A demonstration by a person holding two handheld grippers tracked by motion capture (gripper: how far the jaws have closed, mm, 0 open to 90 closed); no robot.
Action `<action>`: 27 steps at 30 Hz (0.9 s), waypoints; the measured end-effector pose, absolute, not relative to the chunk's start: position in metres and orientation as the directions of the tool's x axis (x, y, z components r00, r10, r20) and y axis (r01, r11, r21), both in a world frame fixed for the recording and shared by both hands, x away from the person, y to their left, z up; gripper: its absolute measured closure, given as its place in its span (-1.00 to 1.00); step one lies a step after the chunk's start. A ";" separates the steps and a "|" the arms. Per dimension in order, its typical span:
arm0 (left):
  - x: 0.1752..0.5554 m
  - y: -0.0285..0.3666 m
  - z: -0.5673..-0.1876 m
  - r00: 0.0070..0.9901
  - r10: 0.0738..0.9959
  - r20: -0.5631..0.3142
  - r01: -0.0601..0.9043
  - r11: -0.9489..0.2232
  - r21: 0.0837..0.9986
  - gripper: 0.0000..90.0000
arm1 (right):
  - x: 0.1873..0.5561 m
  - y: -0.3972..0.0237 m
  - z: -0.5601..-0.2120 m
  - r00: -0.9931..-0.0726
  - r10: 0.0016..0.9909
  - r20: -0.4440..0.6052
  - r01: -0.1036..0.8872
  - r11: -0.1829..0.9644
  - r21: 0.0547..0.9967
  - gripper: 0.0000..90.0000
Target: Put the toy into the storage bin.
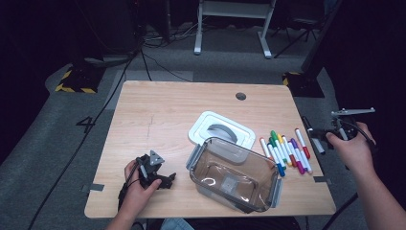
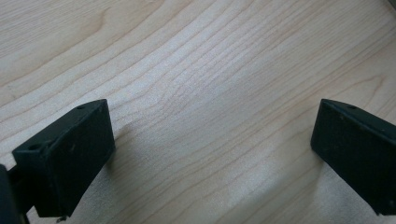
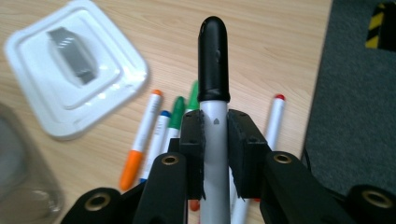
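In the high view, the right gripper (image 1: 320, 135) is raised beyond the right edge of the table (image 1: 158, 110), its jaws clamped on a black-capped marker (image 1: 313, 134) that points away from the hand toward the table. Just to the table side of that gripper lies a row of coloured markers (image 1: 286, 153), and past them a clear plastic container (image 1: 234, 174) with grey latches, with its white lid (image 1: 221, 130) lying flat just behind it. The left gripper (image 1: 163, 179) rests low on the near left part of the table, well apart from the container, which sits off to the side its jaws face. In the left gripper view, that gripper's two black jaws stand wide apart with bare wood grain of the table (image 2: 201, 93) between them. In the right gripper view, the right gripper (image 3: 215, 154) has its jaws drawn narrow, pressed on both sides of the white barrel of the black-capped marker (image 3: 214, 74), whose cap sticks straight out ahead of them. Below and ahead of the jaws lie the coloured markers (image 3: 161, 126), with the white lid (image 3: 74, 65) farther ahead to the left and the container's clear edge (image 3: 18, 177) at the near left.
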State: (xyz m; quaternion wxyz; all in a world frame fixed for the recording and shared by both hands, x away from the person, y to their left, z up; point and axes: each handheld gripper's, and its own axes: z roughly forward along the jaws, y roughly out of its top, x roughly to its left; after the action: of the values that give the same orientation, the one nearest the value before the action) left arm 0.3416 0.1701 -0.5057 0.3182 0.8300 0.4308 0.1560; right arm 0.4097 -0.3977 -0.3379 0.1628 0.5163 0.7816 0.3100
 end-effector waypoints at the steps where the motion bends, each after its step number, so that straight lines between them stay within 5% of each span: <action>1: 0.342 0.170 -0.506 0.581 0.814 -0.014 0.615 -0.427 0.663 -1.00 | 0.404 -0.388 -0.330 -0.444 0.893 0.071 0.690 0.291 0.662 0.72; 27: 0.342 0.170 -0.506 0.580 0.814 -0.014 0.614 -0.426 0.664 -1.00 | 0.343 -0.261 -0.281 -0.751 0.653 0.098 0.538 0.519 0.664 0.72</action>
State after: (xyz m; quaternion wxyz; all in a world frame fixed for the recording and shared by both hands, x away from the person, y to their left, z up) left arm 0.3417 0.1701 -0.5058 0.3187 0.8298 0.4304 0.1569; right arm 0.3428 -0.2606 -0.2812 0.0821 0.3431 0.8677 0.3501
